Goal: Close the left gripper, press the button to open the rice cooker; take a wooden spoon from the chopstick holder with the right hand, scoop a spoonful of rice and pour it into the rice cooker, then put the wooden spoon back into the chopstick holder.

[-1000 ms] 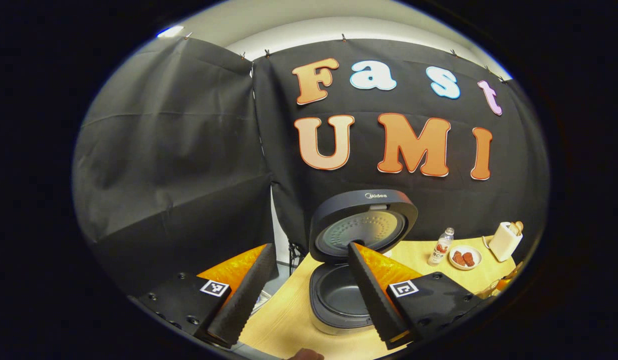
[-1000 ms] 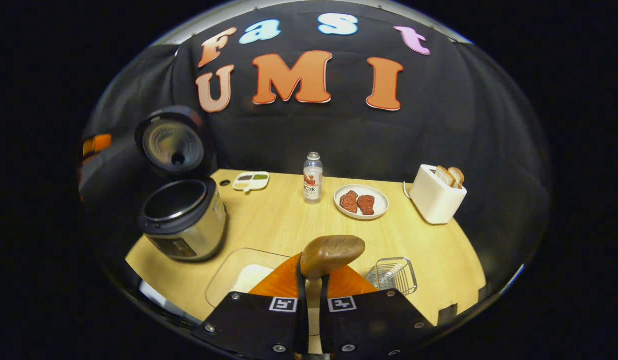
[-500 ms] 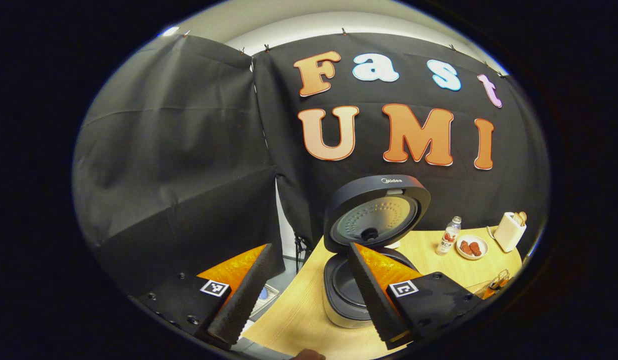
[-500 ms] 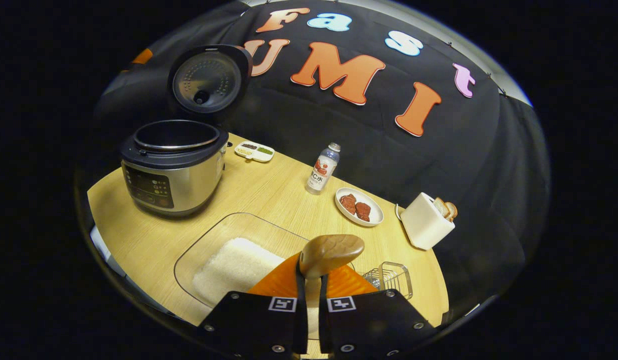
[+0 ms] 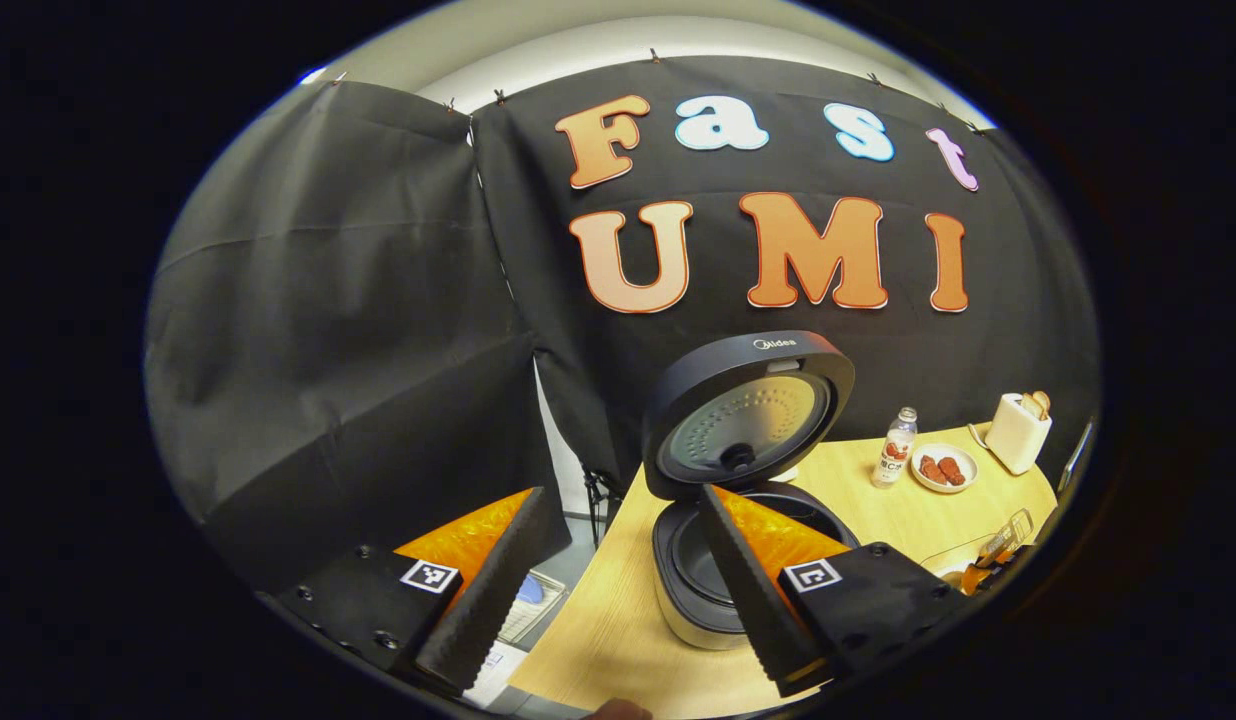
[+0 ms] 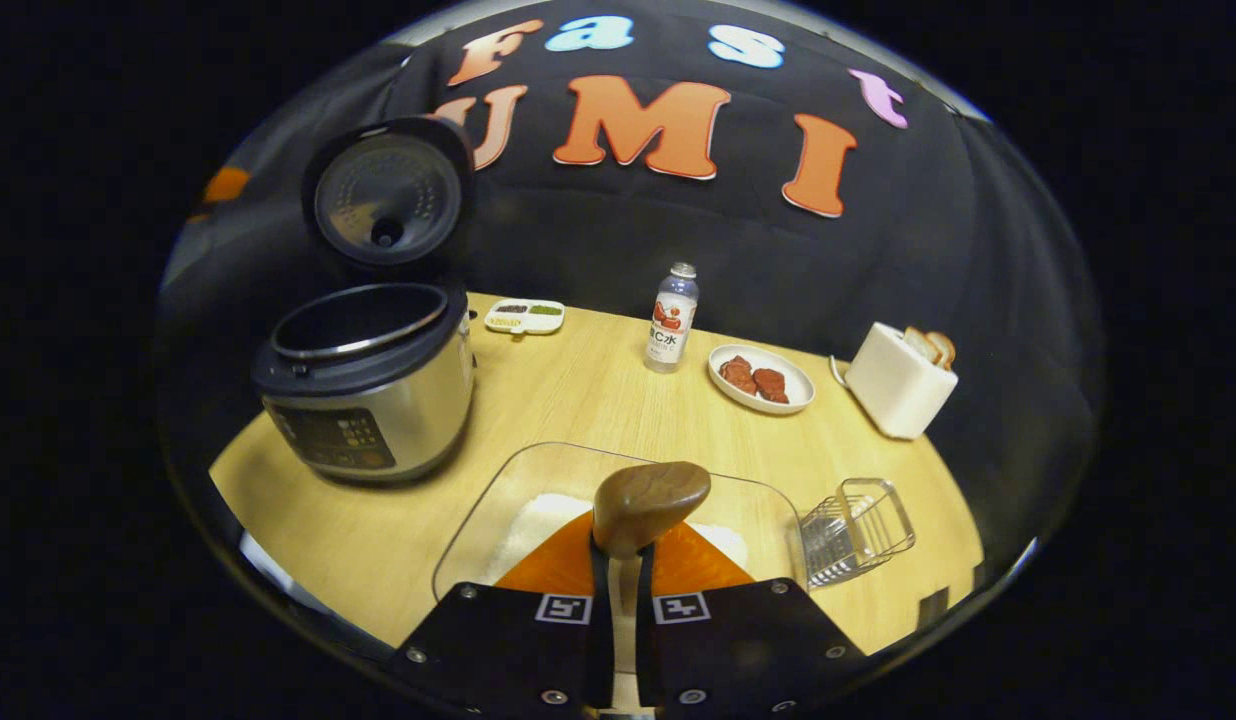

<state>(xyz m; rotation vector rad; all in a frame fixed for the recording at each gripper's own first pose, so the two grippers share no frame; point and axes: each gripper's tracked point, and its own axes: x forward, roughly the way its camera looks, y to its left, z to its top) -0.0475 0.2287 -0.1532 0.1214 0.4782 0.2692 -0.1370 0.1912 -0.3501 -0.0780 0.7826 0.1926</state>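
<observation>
A matt pale wood grain is being shown by the table [image 6: 578, 400]. Brushed metal is seen on the rice cooker [image 6: 373, 400] body, with a dark matt plastic rim and lid [image 5: 748, 410]. The wooden spoon [image 6: 650, 505] is looking smooth, dark and slightly glossy. Clear glass or plastic is being shown by the rice dish [image 6: 498, 500], thin shiny metal wire by the chopstick holder [image 6: 858, 525], and matt white plastic by the toaster [image 6: 898, 380].

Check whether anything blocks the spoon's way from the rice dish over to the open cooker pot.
Nothing visible does. The right claw holds the wooden spoon above the glass rice dish; bare table lies between it and the rice cooker, whose lid stands raised behind the pot.
</observation>
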